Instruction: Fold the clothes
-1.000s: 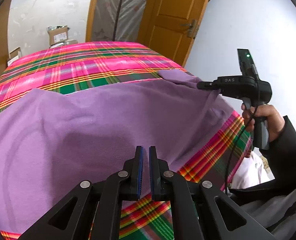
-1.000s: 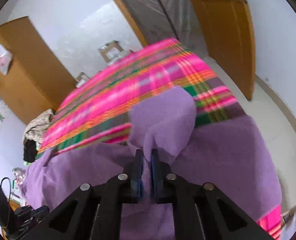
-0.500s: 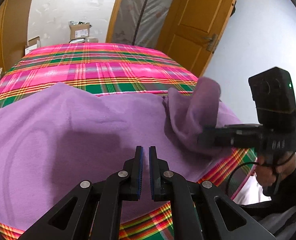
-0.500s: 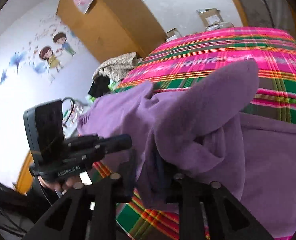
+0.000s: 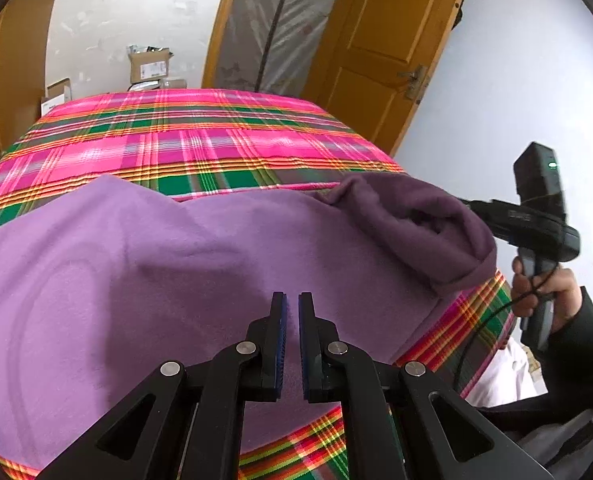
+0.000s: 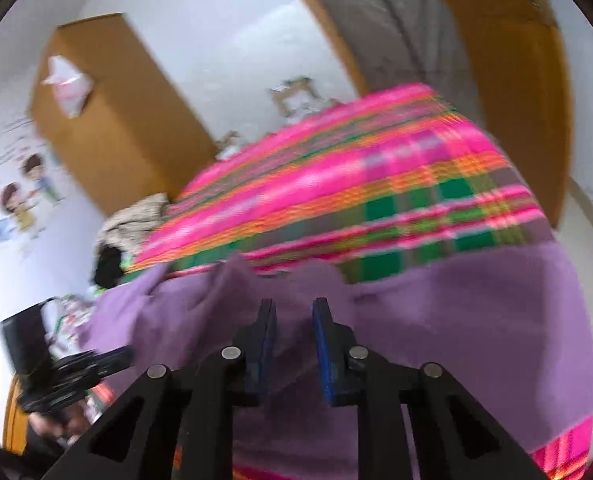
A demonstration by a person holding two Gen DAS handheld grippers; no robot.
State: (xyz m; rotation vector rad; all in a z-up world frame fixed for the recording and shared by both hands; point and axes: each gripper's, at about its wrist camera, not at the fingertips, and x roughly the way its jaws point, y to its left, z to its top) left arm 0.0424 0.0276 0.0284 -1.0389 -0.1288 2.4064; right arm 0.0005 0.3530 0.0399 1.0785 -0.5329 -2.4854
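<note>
Purple fleece garment lies spread under both tools on the plaid bedspread. Left gripper has just cracked open, empty; right gripper, apart, narrowing again, grips nothing.

Matt fleecy purple garment on woven plaid bedcover

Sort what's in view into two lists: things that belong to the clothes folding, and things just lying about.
Belongs to the job:
purple fleece garment
its folded-over corner
left gripper
right gripper
plaid bedcover, the folding surface

Just lying about:
cardboard boxes
heap of clothes
white plastic bag
</note>
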